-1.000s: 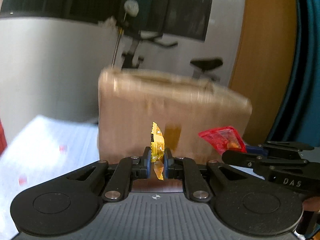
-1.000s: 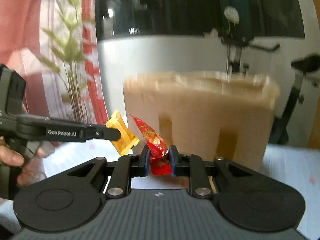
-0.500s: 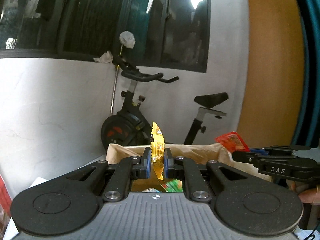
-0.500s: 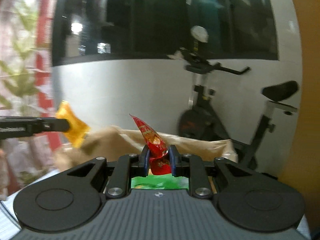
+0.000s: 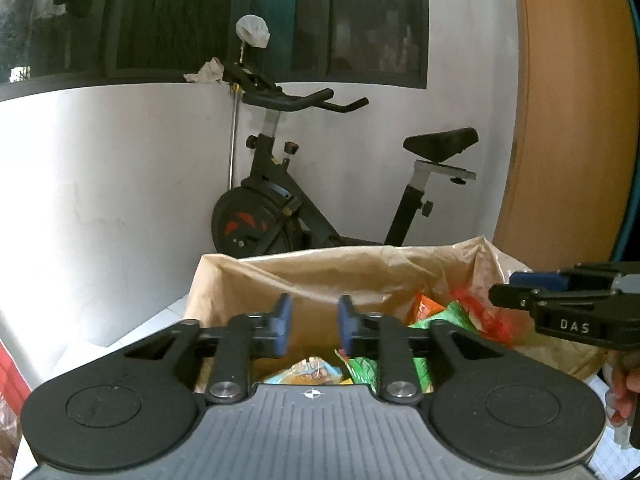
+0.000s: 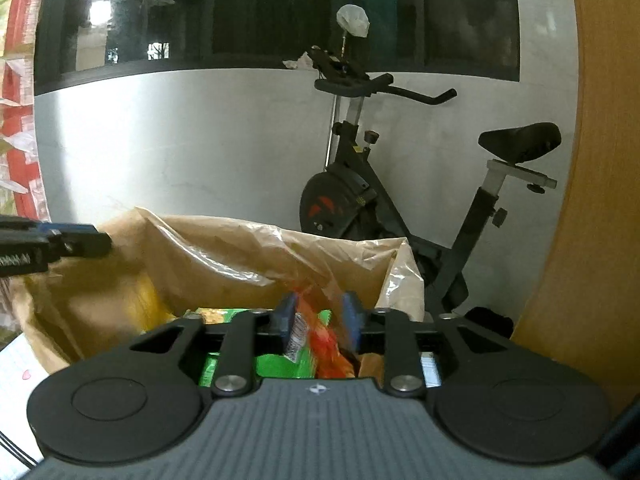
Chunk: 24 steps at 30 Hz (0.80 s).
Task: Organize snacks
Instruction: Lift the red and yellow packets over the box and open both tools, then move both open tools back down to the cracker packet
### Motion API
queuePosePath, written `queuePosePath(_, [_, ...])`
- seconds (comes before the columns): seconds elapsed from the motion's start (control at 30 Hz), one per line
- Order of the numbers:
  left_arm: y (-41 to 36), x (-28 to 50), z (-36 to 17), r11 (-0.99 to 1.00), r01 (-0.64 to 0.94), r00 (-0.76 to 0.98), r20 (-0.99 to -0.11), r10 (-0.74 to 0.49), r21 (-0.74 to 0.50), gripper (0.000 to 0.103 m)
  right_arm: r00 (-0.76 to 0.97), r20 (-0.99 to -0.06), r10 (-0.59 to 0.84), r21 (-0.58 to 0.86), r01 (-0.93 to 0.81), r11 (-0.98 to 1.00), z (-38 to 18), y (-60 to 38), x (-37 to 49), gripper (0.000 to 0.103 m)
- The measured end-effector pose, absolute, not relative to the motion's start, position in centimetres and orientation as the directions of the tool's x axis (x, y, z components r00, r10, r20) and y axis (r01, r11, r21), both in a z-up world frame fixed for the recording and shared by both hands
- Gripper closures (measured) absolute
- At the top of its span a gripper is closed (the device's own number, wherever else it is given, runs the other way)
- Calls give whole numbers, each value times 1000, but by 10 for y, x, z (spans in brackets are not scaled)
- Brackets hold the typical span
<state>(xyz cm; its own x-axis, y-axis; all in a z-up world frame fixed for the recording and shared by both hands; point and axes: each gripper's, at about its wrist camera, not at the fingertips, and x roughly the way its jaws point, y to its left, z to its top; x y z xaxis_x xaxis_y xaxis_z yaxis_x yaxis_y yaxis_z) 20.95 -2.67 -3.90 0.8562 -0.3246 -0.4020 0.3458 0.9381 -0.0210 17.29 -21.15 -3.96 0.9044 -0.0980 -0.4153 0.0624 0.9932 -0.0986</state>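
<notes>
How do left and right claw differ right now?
Left claw has only the brown bag showing through its gap; the right claw has a blurred red wrapper in its gap, apparently dropping. Left sits over the bag's left part, right over its right. Both open, above the bag.

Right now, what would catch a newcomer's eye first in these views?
Probably the exercise bike against the white wall, right behind the scene. Below it, an open brown bag shows bright green and orange snack packets, with both the left gripper and right gripper above it, jaws open.
</notes>
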Motion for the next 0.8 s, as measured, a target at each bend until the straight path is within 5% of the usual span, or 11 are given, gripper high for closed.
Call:
queuePosePath(0.17, [-12,203,-37,947,313,858,-406,-315,-74,28,919,-388,-69,-90,37,995,-34,-206,161,42])
queuePosePath(0.33, [3,184,-31,950,304,870,-383,-310,-77,24,934,-353,-50,-26,44,999,-30,-202,136,24])
queuePosePath(0.8, [26,121,-40,940,329,862,-379,-337,-89,21,946,-322,-13,11,17,1000,-40,-185,79,21])
